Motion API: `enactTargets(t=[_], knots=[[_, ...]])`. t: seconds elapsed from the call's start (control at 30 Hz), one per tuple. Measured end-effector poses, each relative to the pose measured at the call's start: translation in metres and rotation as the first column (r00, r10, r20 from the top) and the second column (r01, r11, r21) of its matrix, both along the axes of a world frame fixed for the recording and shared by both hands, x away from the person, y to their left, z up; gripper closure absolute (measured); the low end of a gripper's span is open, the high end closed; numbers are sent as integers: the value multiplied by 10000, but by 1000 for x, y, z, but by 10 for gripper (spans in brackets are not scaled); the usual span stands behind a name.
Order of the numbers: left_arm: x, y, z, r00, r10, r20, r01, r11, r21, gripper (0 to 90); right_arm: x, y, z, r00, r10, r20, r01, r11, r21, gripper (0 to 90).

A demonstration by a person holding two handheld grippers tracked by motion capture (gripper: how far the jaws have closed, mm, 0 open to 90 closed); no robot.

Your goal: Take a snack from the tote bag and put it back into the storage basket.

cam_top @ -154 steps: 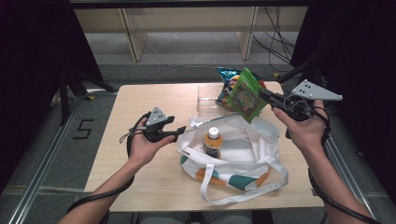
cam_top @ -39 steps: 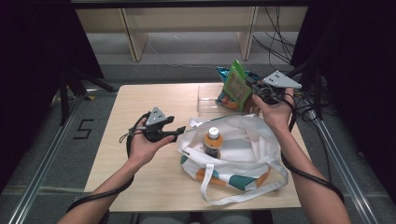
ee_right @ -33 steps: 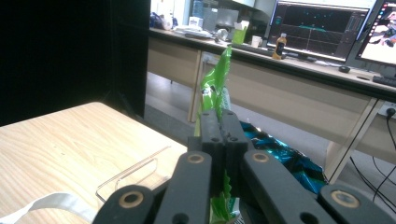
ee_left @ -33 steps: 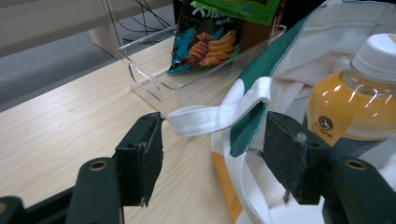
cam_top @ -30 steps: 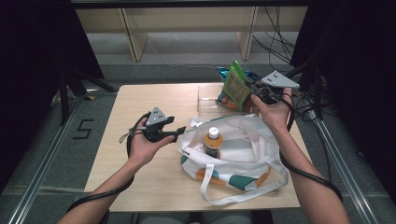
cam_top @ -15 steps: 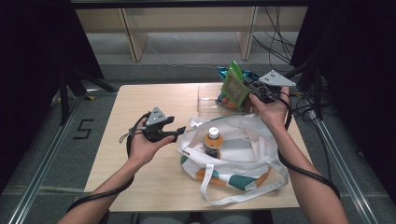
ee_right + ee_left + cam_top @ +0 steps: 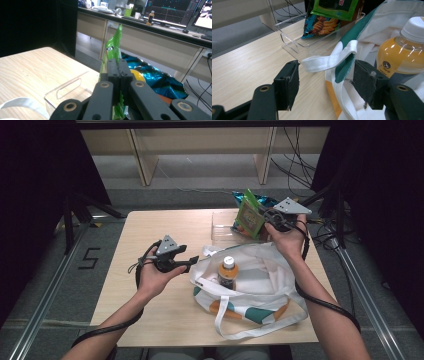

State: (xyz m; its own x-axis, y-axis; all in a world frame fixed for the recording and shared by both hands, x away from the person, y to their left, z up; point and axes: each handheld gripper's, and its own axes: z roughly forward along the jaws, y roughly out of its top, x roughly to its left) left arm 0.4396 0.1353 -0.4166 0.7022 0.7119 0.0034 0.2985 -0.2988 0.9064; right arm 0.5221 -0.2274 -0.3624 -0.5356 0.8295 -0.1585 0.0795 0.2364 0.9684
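Desk (image 7: 165, 320) carries a white tote bag (image 7: 265, 285) with green and orange patches at the 5 o'clock part of its top, mouth open, with an orange drink bottle (image 7: 227, 272) standing inside. A clear plastic tray (image 7: 220, 227) sits at 1 o'clock, just beyond the bag, holding a blue snack bag (image 7: 322, 23).

Right gripper (image 7: 267, 216): fingers closed on the edge of a green snack packet (image 7: 248, 214), which is held upright over the tray; in the right gripper view the packet (image 7: 113, 50) rises on edge between the pressed pads.

Left gripper (image 7: 192, 263): fingers spread apart, gripping nothing, at 9 o'clock of the bag. In the left gripper view the bag's white strap (image 7: 329, 61) loops in the gap between the pads, touching neither as far as can be told.
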Motion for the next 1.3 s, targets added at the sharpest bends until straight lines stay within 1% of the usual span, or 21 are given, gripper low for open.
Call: enactTargets(t=[0.07, 0.13, 0.23, 0.3, 0.33, 0.37, 0.53, 0.57, 0.6, 0.63, 0.7, 0.73, 0.8, 0.83, 0.9, 0.97, 1.0, 1.13, 1.17, 1.23, 1.3], knots=[[0, 0, 0, 10000, 7, 1, -7, 10000, 5, 372, 0, 0, -3, 9999, -41, -113, 41, 10000, 13, 900], [0, 0, 0, 10000, 17, 11, -17, 10000, 22, 372, 1, 0, -5, 10000, -66, -41, 66, 9999, -84, 900], [0, 0, -1, 10000, 28, -16, -28, 10000, 5, 372, 2, 1, -5, 9998, -43, -205, 43, 10000, -23, 900], [0, 0, -1, 10000, 25, -12, -25, 10000, 6, 372, 2, 1, -5, 9999, -124, -32, 123, 9998, -139, 900], [0, 0, -1, 10000, 24, -8, -24, 10000, 5, 372, 1, 2, -5, 9996, -147, -229, 143, 9998, -141, 900], [0, 0, -1, 10000, 26, -11, -26, 10000, 8, 372, 3, 1, -5, 9999, -147, 52, 148, 9996, -234, 900], [0, 0, 0, 10000, 65, -14, -65, 10000, 6, 372, 3, 1, -4, 9999, -93, 45, 94, 9995, -288, 900], [0, 0, 0, 10000, 71, -17, -71, 10000, -6, 372, 3, 1, -3, 9997, -93, 220, 101, 9992, -395, 900], [0, 0, -1, 10000, 66, -24, -66, 10000, -9, 372, 2, 2, -3, 9998, -114, 167, 120, 9993, -361, 900], [0, 0, -1, 10000, 53, -20, -53, 10000, -2, 372, 3, 2, -2, 9996, -39, 291, 53, 9988, -489, 900], [0, 0, -1, 10000, 17, -7, -17, 10000, 33, 372, 2, 3, -1, 9996, -81, 268, 96, 9984, -548, 900], [0, 0, -1, 10000, 15, -7, -15, 10000, 33, 372, 3, 3, -1, 9994, -77, 348, 98, 9981, -616, 900], [0, 0, -1, 10000, 7, -4, -7, 10000, 45, 372, 4, 4, -2, 9996, -116, 262, 134, 9973, -719, 900], [0, -1, -1, 10000, 29, -11, -29, 10000, -28, 372, 5, 3, -3, 9991, -139, 403, 171, 9966, -808, 900], [0, 0, -2, 10000, 40, -36, -40, 10000, -16, 372, 4, 4, -5, 9998, -168, 139, 178, 9975, -678, 900], [1, 0, -2, 10000, 0, -55, 0, 10000, -33, 372, 6, 4, -5, 9992, -206, 345, 232, 9967, -784, 900], [1, 0, -2, 10000, -24, -39, 24, 10000, -19, 372, 6, 4, -6, 9996, -179, 197, 193, 9970, -745, 900], [1, 0, -2, 10000, -20, -36, 20, 10000, -14, 372, 8, 3, -6, 9994, -268, 214, 284, 9965, -792, 900], [1, -1, -2, 10000, -5, -54, 5, 10000, -23, 372, 9, 3, -7, 9986, -331, 405, 366, 9955, -879, 900], [0, -1, -3, 10000, 39, -62, -39, 10000, 13, 372, 9, 4, -7, 9995, -210, 223, 230, 9950, -972, 900], [0, -1, -3, 10000, 36, -63, -36, 10000, 17, 372, 10, 4, -8, 9991, -309, 287, 337, 9940, -1036, 900]])
